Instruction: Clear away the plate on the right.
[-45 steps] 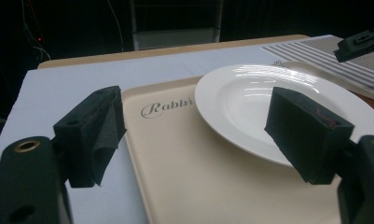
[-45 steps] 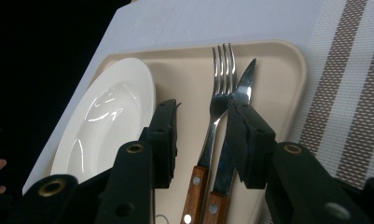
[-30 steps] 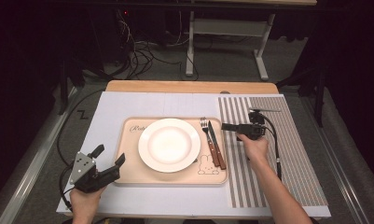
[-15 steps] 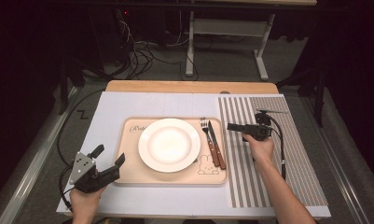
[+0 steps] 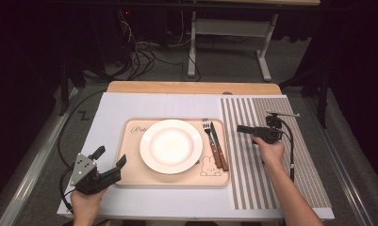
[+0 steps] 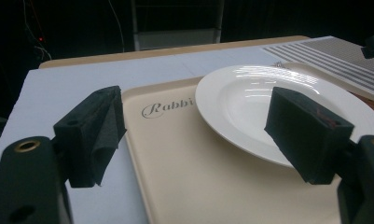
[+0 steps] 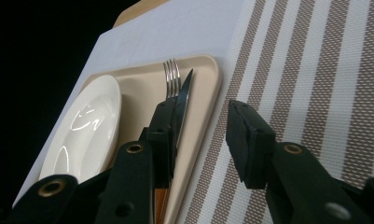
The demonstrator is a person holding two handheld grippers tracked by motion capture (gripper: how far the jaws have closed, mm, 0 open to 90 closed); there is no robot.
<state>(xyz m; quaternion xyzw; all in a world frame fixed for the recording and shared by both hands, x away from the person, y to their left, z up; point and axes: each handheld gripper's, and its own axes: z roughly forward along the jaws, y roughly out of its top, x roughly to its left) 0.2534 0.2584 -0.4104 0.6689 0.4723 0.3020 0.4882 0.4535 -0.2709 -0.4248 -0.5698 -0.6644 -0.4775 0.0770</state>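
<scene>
High view: a beige tray (image 5: 130, 176) lies on a pale sheet covering the table (image 5: 186, 87), with a white plate (image 5: 171, 145) on it. A fork (image 5: 207, 128) and a knife (image 5: 217, 147) with wooden handles lie side by side on the tray just right of the plate, beside a small rabbit drawing. A striped mat (image 5: 290, 155) lies to the right of the tray. The right gripper (image 5: 243, 129) hovers above the striped mat, near the tray's right edge, pointing toward the fork and knife; its jaws stand partly apart with nothing between them, which the right gripper view confirms. The left gripper (image 5: 110, 162) sits at the tray's front left corner, jaws spread wide and empty. It seems to be just above the tray's edge, though contact is hard to judge.
</scene>
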